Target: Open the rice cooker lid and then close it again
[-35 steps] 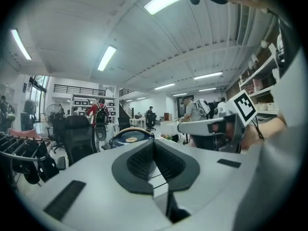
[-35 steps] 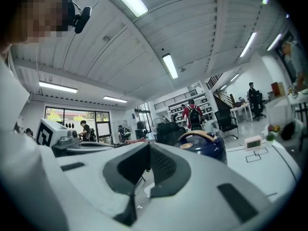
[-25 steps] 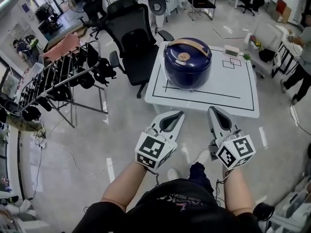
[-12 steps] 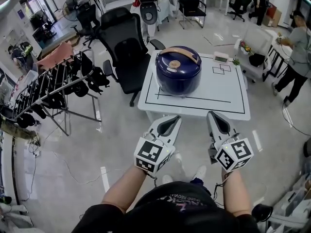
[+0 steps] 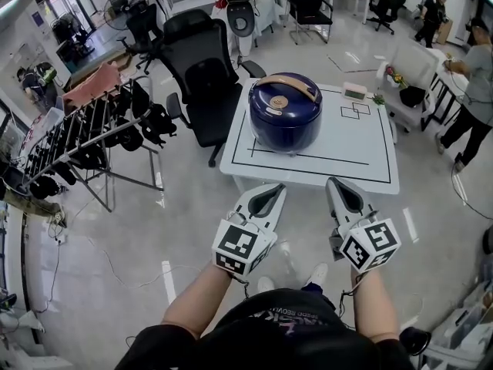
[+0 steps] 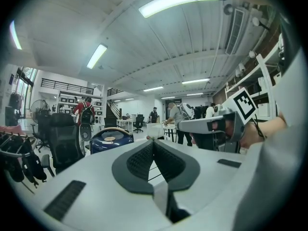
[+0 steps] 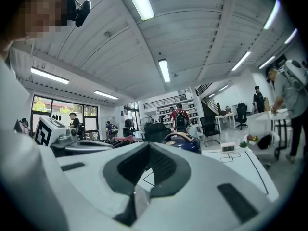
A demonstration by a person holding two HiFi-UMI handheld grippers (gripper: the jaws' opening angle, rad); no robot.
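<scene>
In the head view, the rice cooker stood on the left part of the white bench, with its lid down flat and the tan handle lying across the top. That fitted a lid not yet raised as well as one shut again. The left claw and right claw hung side by side short of the bench's near edge, well apart from the cooker.

In the left claw view, the left claw's pads met with nothing between them. The cooker showed far beyond the tips.

In the right claw view, the right claw was likewise pressed together and empty, with the cooker ahead on the bench.

As I judged it, any reach for the lid with jaws pressed together would only nudge it. The round cooker could skid on the smooth bench, and a lid lifted by a thin handle could slip and slam.

Counted:
- one cooker
- one lid
- one handle
- one bench
- two claws
- one small clock on the bench
- one black chair beside it
</scene>
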